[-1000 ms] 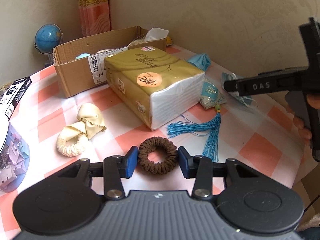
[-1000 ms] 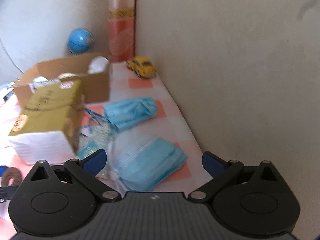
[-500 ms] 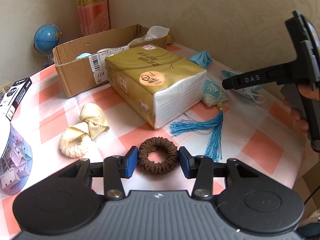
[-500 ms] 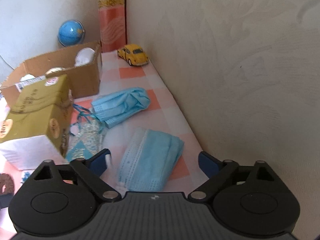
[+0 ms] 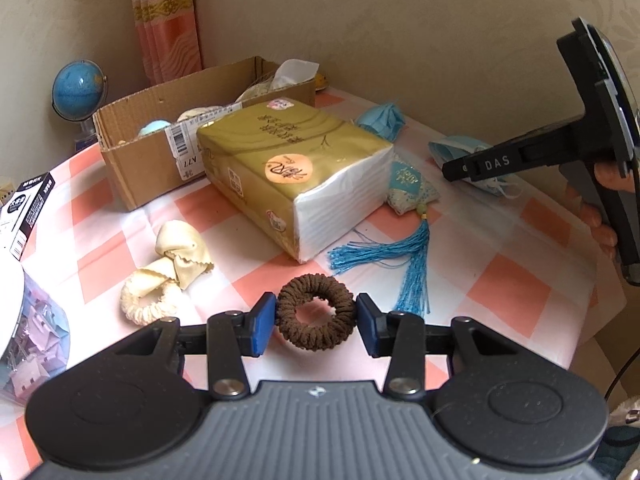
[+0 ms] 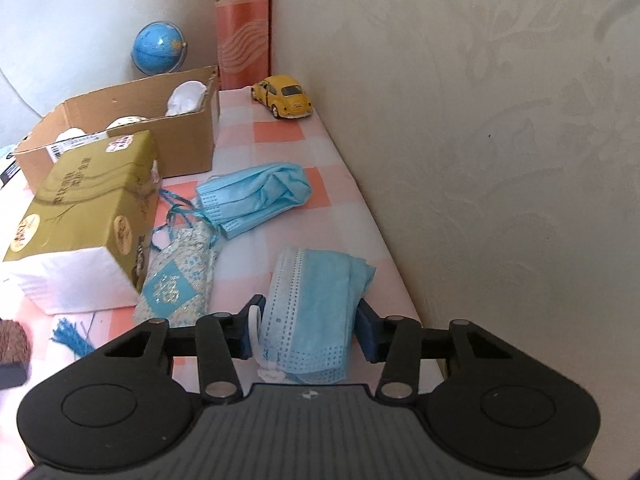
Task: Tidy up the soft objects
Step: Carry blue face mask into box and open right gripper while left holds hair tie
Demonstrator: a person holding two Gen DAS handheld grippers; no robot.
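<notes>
Sitting at the far left of the counter, which is wearing an orange-and-white checked cloth, a small blue globe is standing behind an open brown cardboard box that is holding several pale soft items. Nearer, a cream fabric scrunchie with a knotted bow is lying on the cloth. Right of it, the left claw is holding a brown ribbed scrunchie between its blue pads, the ring filling the narrow gap. Beyond that, a gold-wrapped block of white tissues is lying just in front of the box. Further right, a patterned blue sachet with a long blue tassel is lying just beside the tissue block, and a crumpled light-blue face mask is resting farther back. At the near right, the right claw is closing around a folded light-blue face mask, which is lying on the counter between the pads; the pads are touching its edges. A yellow toy car is standing at the far right corner, close to the wall.
</notes>
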